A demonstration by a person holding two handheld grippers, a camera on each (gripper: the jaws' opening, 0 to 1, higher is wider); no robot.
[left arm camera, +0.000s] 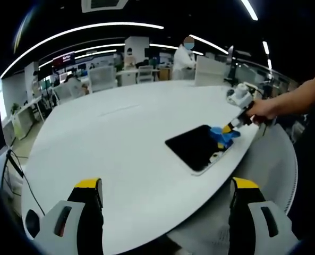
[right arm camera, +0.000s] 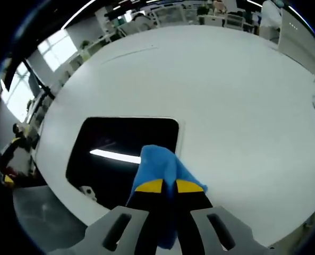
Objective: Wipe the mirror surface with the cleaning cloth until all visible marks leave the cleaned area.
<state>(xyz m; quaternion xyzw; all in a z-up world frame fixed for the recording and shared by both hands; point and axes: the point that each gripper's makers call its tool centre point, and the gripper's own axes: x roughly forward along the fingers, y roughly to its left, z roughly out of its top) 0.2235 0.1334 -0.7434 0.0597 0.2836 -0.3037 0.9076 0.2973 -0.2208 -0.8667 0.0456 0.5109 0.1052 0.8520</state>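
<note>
In the right gripper view the right gripper (right arm camera: pixel 169 187) has its yellow-tipped jaws pinched together on a bunched blue cleaning cloth (right arm camera: pixel 162 170), with only a thin dark slit between the tips. The cloth rises past the tips in a soft peak and hangs in folds down both sides of the jaws. Its far end lies over the near right part of the mirror (right arm camera: pixel 117 143), though whether it presses on the glass cannot be told.

The mirror is a dark rectangle with rounded corners and a thin pale edge. It lies flat on the white table (right arm camera: pixel 237 101), close to the table's near edge. A bright bar of reflected light crosses its surface just left of the cloth.

In the left gripper view the left gripper (left arm camera: pixel 165 187) is spread wide, its two yellow-tipped jaws far apart, grasping nothing. It hangs above the near edge of the table (left arm camera: pixel 109 138). Far to the right, the mirror (left arm camera: pixel 192 144) lies near the table's right edge, with the cleaning cloth (left arm camera: pixel 223 136) at its far right corner. The right gripper (left arm camera: pixel 228 129) meets the cloth there, and a person's hand (left arm camera: pixel 263 110) holds it.
</note>
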